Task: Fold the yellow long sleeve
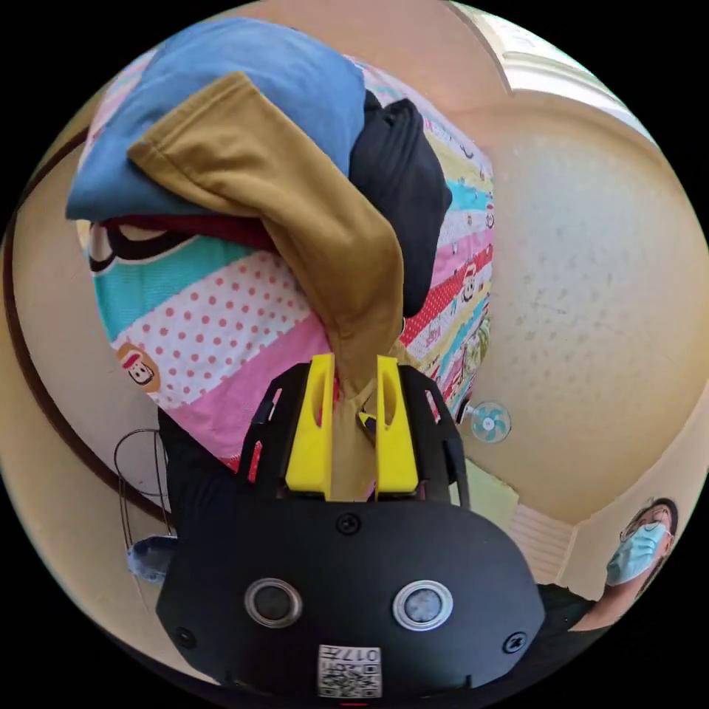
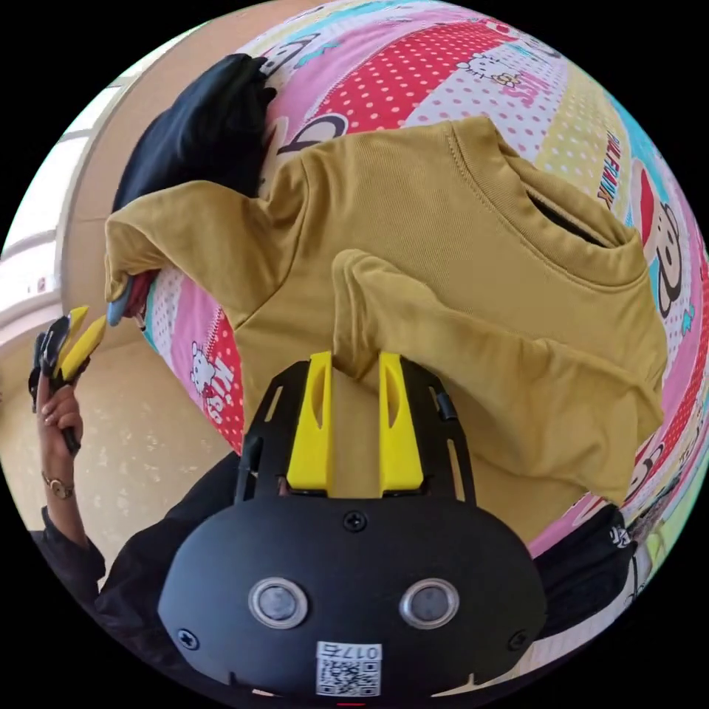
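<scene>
The yellow long sleeve shirt (image 2: 443, 244) lies spread on a colourful patterned bed sheet (image 2: 413, 74), collar at the upper right. One of its sleeves (image 2: 458, 332) is folded across the body, and its end runs between the jaws of my right gripper (image 2: 354, 362), which is shut on it. The other sleeve (image 1: 295, 199) stretches taut from the bed into my left gripper (image 1: 353, 365), which is shut on it. That left gripper (image 2: 74, 336) also appears at the left edge of the right gripper view, held in a hand beside the sleeve end.
A blue garment (image 1: 244, 81) and a black garment (image 1: 402, 185) lie on the bed beside the stretched sleeve. The bed's edge drops to a pale floor (image 1: 591, 295). A small fan (image 1: 490, 422) stands on the floor. A person in a mask (image 1: 639, 550) is at the lower right.
</scene>
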Available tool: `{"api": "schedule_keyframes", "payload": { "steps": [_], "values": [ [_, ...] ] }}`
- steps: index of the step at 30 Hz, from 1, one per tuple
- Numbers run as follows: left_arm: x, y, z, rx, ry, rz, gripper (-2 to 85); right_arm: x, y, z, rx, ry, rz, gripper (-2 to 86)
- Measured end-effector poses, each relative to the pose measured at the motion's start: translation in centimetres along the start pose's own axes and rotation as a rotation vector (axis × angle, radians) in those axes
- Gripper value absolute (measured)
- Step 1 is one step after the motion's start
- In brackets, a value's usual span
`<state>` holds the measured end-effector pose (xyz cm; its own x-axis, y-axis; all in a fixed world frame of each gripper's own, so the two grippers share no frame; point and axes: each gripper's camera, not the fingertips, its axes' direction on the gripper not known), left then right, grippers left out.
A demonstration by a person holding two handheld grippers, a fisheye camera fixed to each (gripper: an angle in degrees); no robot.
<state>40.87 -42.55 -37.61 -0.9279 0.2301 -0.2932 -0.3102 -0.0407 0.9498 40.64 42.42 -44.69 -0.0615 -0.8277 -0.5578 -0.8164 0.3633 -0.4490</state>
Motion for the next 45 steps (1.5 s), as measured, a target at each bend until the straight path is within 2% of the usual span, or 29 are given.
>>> {"api": "schedule_keyframes", "payload": {
  "steps": [3,10,13,16,21,25,29,34,37,42,45],
  "values": [
    [-1.7,-2.0,-3.2,0.138,0.035,-0.035,9.4,0.0,-0.3,-1.5,-0.02,-0.084,-0.004,5.1],
    [-7.0,-7.2,-6.9,0.362,0.075,-0.178,10.7,-0.5,0.7,-6.0,0.173,-0.315,-0.021,4.2],
    [-8.8,-8.9,-7.0,0.451,0.034,-0.241,10.9,-0.6,-1.2,-3.2,0.051,-0.317,-0.025,5.0],
    [-9.8,-11.1,-5.4,0.42,0.007,-0.253,10.1,-0.7,-1.2,-3.3,0.073,-0.42,-0.034,5.4],
    [-9.8,-13.8,-2.9,0.339,-0.144,-0.246,7.5,-0.1,1.4,-5.4,0.104,-0.405,-0.034,6.4],
    [-9.0,-12.5,-4.5,0.469,-0.126,-0.21,11.4,2.2,4.1,-6.4,0.129,-0.448,0.018,6.7],
    [-12.3,-12.3,-3.4,0.448,-0.11,-0.284,13.1,4.5,7.1,-6.3,0.138,-0.461,0.09,6.7],
    [-16.7,-13.2,-1.7,0.487,0.012,-0.303,9.4,5.3,9.7,-6.0,0.136,-0.487,0.133,6.6],
    [-17.7,-13.2,-1.5,0.486,-0.013,-0.324,5.4,5.2,10.8,-5.9,0.118,-0.466,0.131,6.4],
    [-15.2,-10.0,-4.6,0.578,0.06,-0.208,4.2,6.4,13.1,-6.4,0.131,-0.52,0.154,5.4],
    [-10.6,-7.4,-6.8,0.609,0.135,-0.017,4.1,7.6,15.0,-7.4,0.165,-0.557,0.18,4.7]
  ]
}}
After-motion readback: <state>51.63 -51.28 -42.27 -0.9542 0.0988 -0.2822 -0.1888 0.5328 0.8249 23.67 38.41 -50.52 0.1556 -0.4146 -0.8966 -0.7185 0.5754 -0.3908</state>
